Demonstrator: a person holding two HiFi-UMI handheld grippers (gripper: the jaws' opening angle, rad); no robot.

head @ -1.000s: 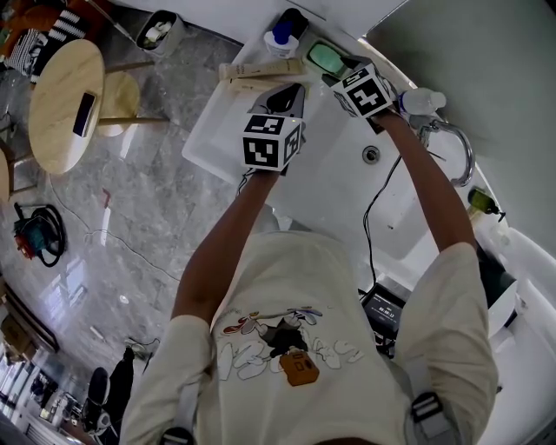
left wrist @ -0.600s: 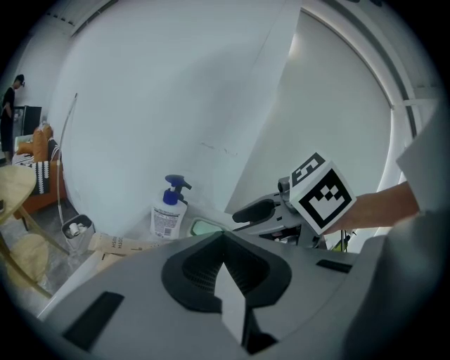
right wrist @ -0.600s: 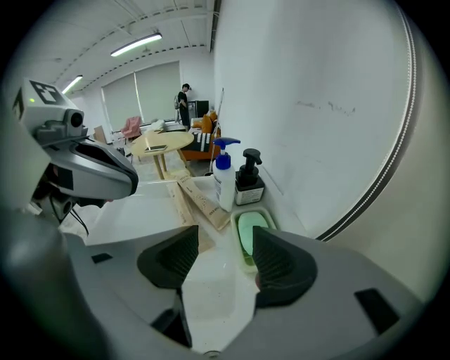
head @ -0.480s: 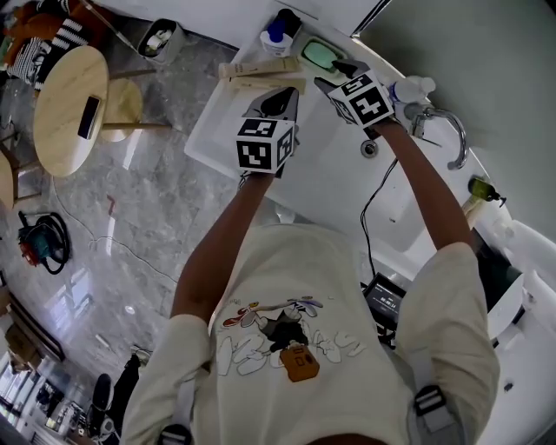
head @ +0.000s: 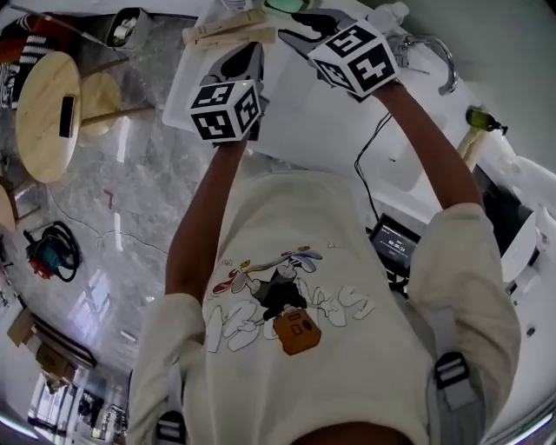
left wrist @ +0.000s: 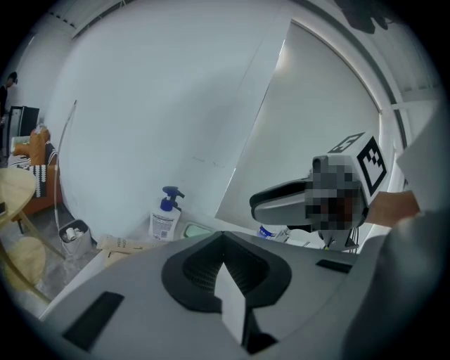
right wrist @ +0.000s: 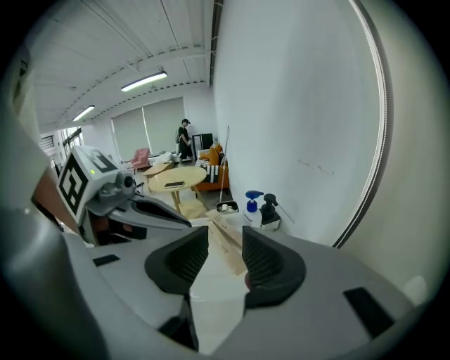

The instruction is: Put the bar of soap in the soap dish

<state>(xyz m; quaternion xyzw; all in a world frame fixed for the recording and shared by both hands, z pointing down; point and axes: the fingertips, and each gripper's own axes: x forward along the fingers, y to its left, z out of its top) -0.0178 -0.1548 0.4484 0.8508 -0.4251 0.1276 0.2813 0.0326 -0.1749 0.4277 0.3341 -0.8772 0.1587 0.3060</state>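
A green oval soap dish point(head: 282, 4) sits on the white counter at the top edge of the head view, with something pale green filling it. It also shows faintly as the soap dish point(left wrist: 197, 230) in the left gripper view. My right gripper point(head: 300, 26) hovers just in front of it, raised off the counter. Its jaws are closing and nothing is between them; in the right gripper view the right gripper point(right wrist: 225, 256) shows a clear gap. My left gripper point(head: 246, 61) hangs beside it to the left, and in its own view the left gripper point(left wrist: 225, 260) is shut and empty.
Long wooden-coloured boxes point(head: 230, 30) lie on the counter left of the dish, with pump bottles point(right wrist: 256, 211) against the wall. A chrome faucet point(head: 434, 52) and the basin are to the right. A round wooden table point(head: 43, 104) stands on the marble floor at left.
Both grippers have lifted off the counter toward the head camera. The right one has drawn back from the soap dish, farther than the left has moved.
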